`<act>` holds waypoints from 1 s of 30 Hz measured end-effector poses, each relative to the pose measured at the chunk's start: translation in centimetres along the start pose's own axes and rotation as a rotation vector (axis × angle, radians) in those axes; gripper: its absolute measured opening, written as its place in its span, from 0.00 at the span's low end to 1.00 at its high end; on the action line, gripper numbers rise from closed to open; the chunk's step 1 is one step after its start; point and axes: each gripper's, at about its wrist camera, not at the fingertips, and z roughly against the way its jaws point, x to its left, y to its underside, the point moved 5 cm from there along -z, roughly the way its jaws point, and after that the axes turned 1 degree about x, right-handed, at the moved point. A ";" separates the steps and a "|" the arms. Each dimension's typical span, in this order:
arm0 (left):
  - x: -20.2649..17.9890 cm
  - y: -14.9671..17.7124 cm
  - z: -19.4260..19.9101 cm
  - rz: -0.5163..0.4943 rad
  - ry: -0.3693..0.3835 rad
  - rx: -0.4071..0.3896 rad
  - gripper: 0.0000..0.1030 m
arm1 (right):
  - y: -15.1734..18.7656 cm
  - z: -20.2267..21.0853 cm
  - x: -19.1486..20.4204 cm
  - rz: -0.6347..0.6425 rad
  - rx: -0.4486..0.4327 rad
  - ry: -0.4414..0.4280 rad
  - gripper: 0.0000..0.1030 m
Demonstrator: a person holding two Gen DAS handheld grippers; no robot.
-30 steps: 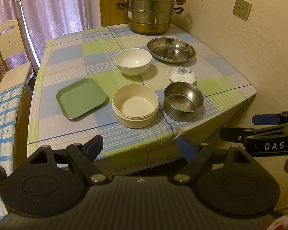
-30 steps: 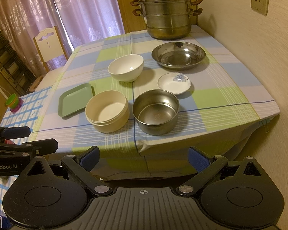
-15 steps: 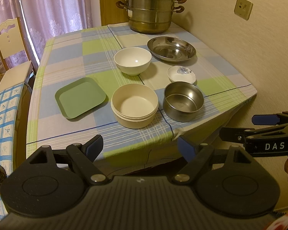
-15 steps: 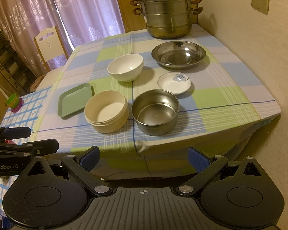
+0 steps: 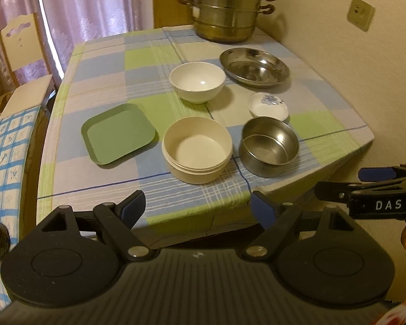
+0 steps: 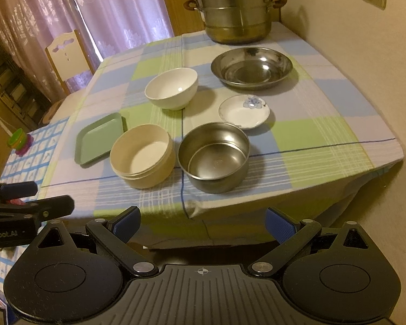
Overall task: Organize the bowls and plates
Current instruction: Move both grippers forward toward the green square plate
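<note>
On the checked tablecloth sit a green square plate (image 5: 117, 132) (image 6: 101, 138), a cream round bowl (image 5: 197, 153) (image 6: 142, 155), a steel bowl (image 5: 269, 146) (image 6: 213, 157), a white bowl (image 5: 197, 81) (image 6: 171, 88), a small white saucer with a blue flower (image 5: 268, 103) (image 6: 244, 111) and a wide steel dish (image 5: 254, 66) (image 6: 251, 67). My left gripper (image 5: 197, 207) is open and empty, short of the table's near edge. My right gripper (image 6: 203, 222) is open and empty, also short of the edge, facing the steel bowl.
A tall steel steamer pot (image 5: 224, 8) (image 6: 236, 8) stands at the table's far end by the wall. A white chair (image 5: 21, 54) stands at the left by the curtains. A blue-checked cloth surface (image 5: 2, 162) lies left of the table.
Both grippers have moved a little closer to the table; the dishes appear slightly larger. Nothing on the table has moved.
</note>
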 end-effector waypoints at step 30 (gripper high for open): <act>1.8 -2.9 -2.1 0.441 -0.296 -0.027 0.76 | -9.7 -6.9 -1.4 0.230 0.104 -0.398 0.90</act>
